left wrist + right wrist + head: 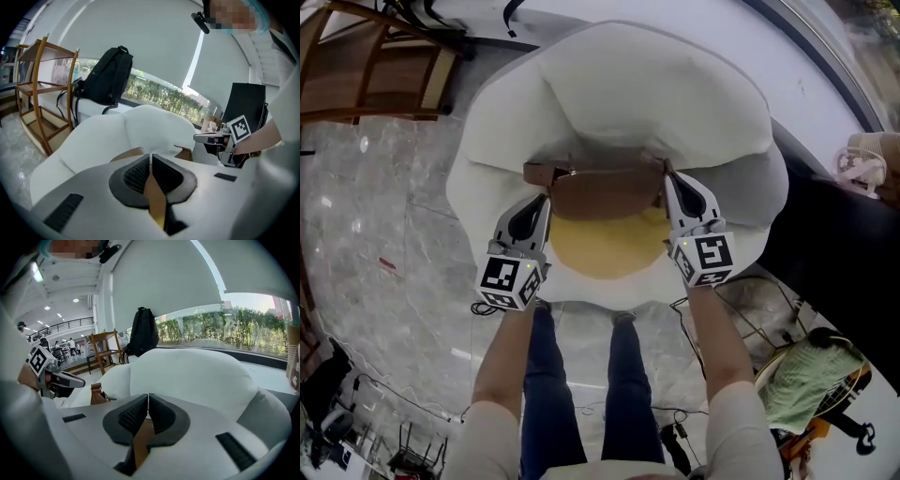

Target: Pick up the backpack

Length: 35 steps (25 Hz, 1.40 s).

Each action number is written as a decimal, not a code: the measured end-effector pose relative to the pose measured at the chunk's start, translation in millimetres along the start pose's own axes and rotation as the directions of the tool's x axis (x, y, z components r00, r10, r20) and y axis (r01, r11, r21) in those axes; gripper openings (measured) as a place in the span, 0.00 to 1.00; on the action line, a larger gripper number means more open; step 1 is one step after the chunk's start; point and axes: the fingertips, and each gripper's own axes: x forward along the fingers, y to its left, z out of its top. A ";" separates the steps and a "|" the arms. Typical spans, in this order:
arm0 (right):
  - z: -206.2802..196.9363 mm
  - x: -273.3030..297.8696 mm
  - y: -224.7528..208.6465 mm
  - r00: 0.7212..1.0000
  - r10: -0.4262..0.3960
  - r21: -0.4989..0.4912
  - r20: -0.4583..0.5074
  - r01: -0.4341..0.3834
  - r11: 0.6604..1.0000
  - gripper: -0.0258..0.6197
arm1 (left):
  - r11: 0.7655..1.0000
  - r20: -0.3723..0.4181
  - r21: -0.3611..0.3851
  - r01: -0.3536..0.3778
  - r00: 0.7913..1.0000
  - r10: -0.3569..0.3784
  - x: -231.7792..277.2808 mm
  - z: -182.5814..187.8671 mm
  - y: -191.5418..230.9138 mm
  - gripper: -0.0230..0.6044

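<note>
Brown-and-yellow bag [605, 234] is held over a white cushioned seat [675, 103], its straps [542, 173] pinched tight in the left tongs [546, 199] and right tongs [667, 180].

Brown-yellow backpack [602, 230] held by both side straps, over white sofa [656, 103].

Partly seen
Just corners of brown bag [126, 153] showing in both gripper views; wooden shelf [370, 101] cropped at head view's top-left.

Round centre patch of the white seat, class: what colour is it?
Yellow; the round centre patch of the white padded seat shows best in the head view.
</note>
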 end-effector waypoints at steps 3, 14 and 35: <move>-7.4 2.9 -6.7 1.000 -0.001 -0.002 -0.020 0.001 1.000 0.09 | 1.000 -0.030 -0.015 -0.009 1.000 0.009 4.3 -10.7 3.8 0.10; -36.0 19.3 -10.3 0.988 0.101 0.017 -0.114 -0.100 0.995 0.43 | 0.997 -0.091 -0.063 -0.044 0.995 0.038 21.6 -30.8 10.4 0.32; -93.3 60.8 -1.8 0.912 0.342 0.190 -0.227 -0.304 0.934 0.59 | 0.992 -0.128 -0.103 0.073 0.988 -0.086 63.6 -60.3 16.7 0.55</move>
